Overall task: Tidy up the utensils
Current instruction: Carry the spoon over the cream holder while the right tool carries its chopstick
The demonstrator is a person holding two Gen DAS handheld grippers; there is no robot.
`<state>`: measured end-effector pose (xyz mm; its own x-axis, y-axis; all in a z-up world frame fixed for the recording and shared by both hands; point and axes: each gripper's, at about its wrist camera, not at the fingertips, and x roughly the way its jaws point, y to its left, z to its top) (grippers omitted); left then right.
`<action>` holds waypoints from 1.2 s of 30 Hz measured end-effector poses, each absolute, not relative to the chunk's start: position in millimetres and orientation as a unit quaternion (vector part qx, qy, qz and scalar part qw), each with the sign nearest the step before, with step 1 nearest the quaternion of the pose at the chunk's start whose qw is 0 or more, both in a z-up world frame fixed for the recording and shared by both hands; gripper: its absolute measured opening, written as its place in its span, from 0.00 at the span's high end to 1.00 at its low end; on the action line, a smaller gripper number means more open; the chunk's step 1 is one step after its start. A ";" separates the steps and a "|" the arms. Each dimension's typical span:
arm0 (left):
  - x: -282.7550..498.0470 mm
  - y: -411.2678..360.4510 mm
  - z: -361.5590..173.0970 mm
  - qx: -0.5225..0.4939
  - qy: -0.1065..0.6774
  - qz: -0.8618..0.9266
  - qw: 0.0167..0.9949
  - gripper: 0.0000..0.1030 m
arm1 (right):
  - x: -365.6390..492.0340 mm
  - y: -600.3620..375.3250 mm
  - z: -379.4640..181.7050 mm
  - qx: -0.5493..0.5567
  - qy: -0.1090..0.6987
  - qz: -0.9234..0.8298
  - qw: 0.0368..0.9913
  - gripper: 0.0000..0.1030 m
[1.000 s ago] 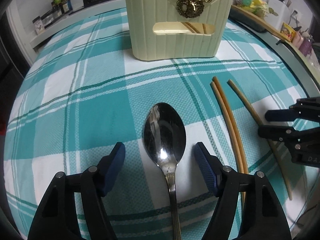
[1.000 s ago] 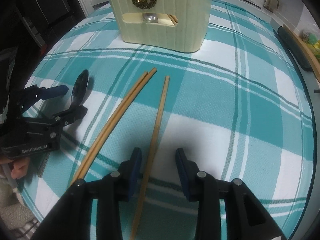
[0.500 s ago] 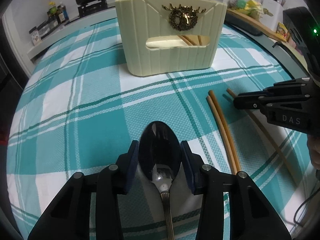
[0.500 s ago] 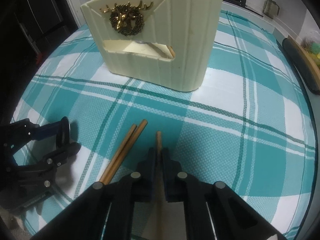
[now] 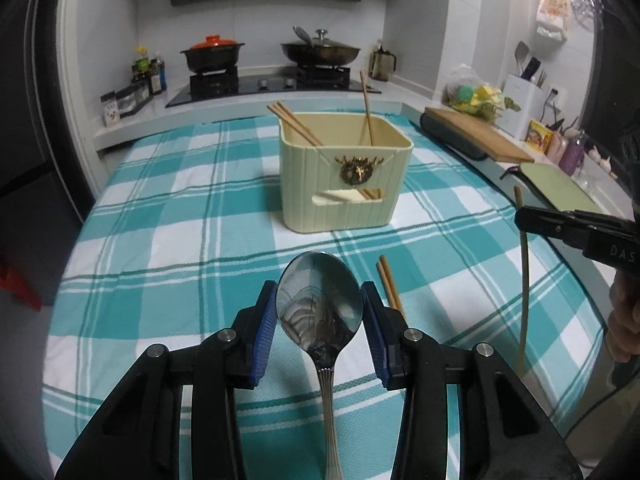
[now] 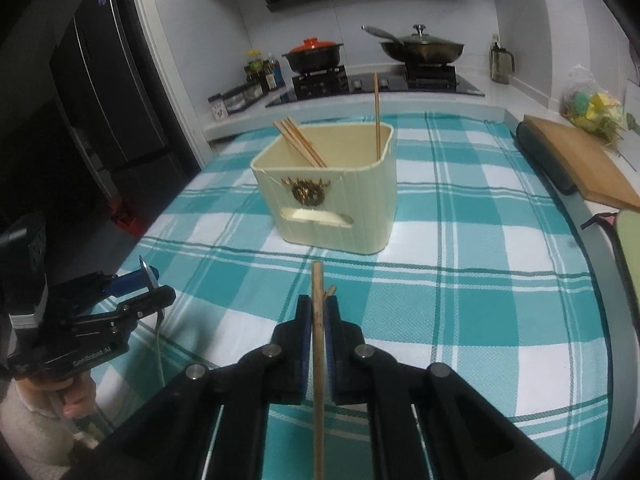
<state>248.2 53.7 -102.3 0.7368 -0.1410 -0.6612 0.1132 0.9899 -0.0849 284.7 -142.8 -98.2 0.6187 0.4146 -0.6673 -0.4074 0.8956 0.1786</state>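
Both grippers lifted off checked tablecloth (image 5: 168,240) since earlier frame. Left gripper (image 5: 320,316) part-closed, pads pinching steel spoon (image 5: 320,308) by bowl, raised in front of cream utensil holder (image 5: 346,184). Right gripper (image 6: 318,312) clamped tight on single chopstick (image 6: 318,344), front-right of holder. Chopstick pair (image 5: 390,288) lying on cloth before holder; more chopsticks (image 6: 300,142) standing inside it.

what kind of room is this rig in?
A home kitchen, most likely. A gas stove at the back carries a black pot with an orange lid and a lidded wok; sauce bottles stand beside it, and a wooden cutting board lies on the counter to the right.
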 end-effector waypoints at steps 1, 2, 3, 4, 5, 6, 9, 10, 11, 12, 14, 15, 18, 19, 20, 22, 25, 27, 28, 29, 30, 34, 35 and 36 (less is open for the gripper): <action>241.9 55.7 -96.6 -0.025 0.349 -0.068 0.934 0.60 | 276.1 -144.8 -90.8 0.006 0.360 0.229 0.905 0.94; 237.7 57.1 -92.6 -0.029 0.343 -0.068 0.936 0.60 | 268.3 -147.2 -84.8 0.006 0.349 0.228 0.909 0.94; 233.6 58.0 -89.2 -0.033 0.338 -0.068 0.938 0.60 | 260.7 -148.6 -79.6 0.005 0.337 0.227 0.914 0.94; 228.7 59.3 -84.8 -0.037 0.331 -0.067 0.940 0.60 | 251.6 -150.0 -74.7 0.005 0.324 0.224 0.919 0.94; 225.6 60.3 -81.9 -0.041 0.326 -0.067 0.942 0.60 | 244.3 -151.4 -71.2 0.004 0.314 0.222 0.923 0.94; 222.4 61.7 -79.1 -0.043 0.322 -0.066 0.943 0.60 | 237.4 -152.7 -67.5 0.003 0.303 0.219 0.927 0.94; 214.5 62.7 -70.6 -0.048 0.311 -0.067 0.947 0.60 | 220.7 -155.6 -59.0 0.003 0.274 0.211 0.938 0.94; 212.9 62.5 -68.4 -0.049 0.308 -0.068 0.948 0.60 | 217.5 -156.0 -56.7 0.003 0.267 0.210 0.941 0.94; 211.7 62.1 -66.5 -0.049 0.306 -0.069 0.948 0.60 | 214.9 -156.2 -54.6 0.003 0.261 0.208 0.943 0.94; 210.5 61.6 -65.2 -0.049 0.304 -0.069 0.949 0.60 | 212.1 -156.5 -51.6 0.002 0.253 0.207 0.945 0.94; 209.5 61.5 -62.1 -0.052 0.299 -0.071 0.950 0.60 | 209.3 -157.3 -46.3 0.003 0.244 0.205 0.948 0.94; 208.3 61.6 -60.3 -0.053 0.297 -0.072 0.951 0.60 | 208.1 -157.3 -44.0 0.003 0.239 0.205 0.949 0.94; 205.2 62.4 -54.5 -0.056 0.291 -0.074 0.952 0.60 | 201.9 -157.8 -35.1 0.001 0.223 0.203 0.954 0.94; 204.7 62.4 -52.8 -0.057 0.289 -0.075 0.953 0.60 | 201.0 -157.7 -33.1 0.000 0.219 0.203 0.954 0.94; 203.6 62.3 -51.5 -0.057 0.288 -0.076 0.953 0.60 | 200.1 -157.7 -31.4 0.001 0.217 0.203 0.955 0.94; 203.0 62.7 -49.7 -0.059 0.288 -0.079 0.953 0.60 | 198.3 -157.5 -28.4 0.001 0.214 0.205 0.955 0.94; 203.5 63.9 -48.6 -0.062 0.289 -0.081 0.952 0.60 | 196.3 -157.8 -27.0 0.003 0.212 0.207 0.955 0.94; 205.2 65.5 -47.7 -0.064 0.290 -0.082 0.951 0.60 | 196.4 -158.3 -26.4 0.004 0.211 0.207 0.955 0.94; 206.7 66.8 -47.1 -0.066 0.291 -0.082 0.951 0.60 | 195.9 -158.4 -25.8 0.003 0.211 0.207 0.955 0.94; 207.6 68.1 -46.7 -0.067 0.291 -0.082 0.951 0.60 | 196.6 -158.3 -25.0 0.003 0.210 0.207 0.956 0.94; 208.9 69.1 -46.6 -0.068 0.291 -0.082 0.951 0.60 | 196.6 -158.7 -24.8 0.002 0.210 0.206 0.956 0.94; 217.3 73.6 -49.0 -0.075 0.300 -0.080 0.948 0.60 | 202.8 -159.5 -27.7 -0.001 0.217 0.204 0.955 0.94; 218.9 74.9 -49.6 -0.078 0.302 -0.080 0.947 0.60 | 205.6 -159.6 -29.4 -0.001 0.222 0.204 0.953 0.94; 219.7 75.4 -49.7 -0.079 0.302 -0.079 0.947 0.60 | 207.7 -160.1 -30.5 0.001 0.226 0.203 0.953 0.94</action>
<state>219.7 75.4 -49.7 0.8045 -0.1974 -0.5602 0.1022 0.9751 -0.1968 207.7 -160.1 -30.5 0.8157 0.3873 -0.4297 -0.3866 0.9175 0.0932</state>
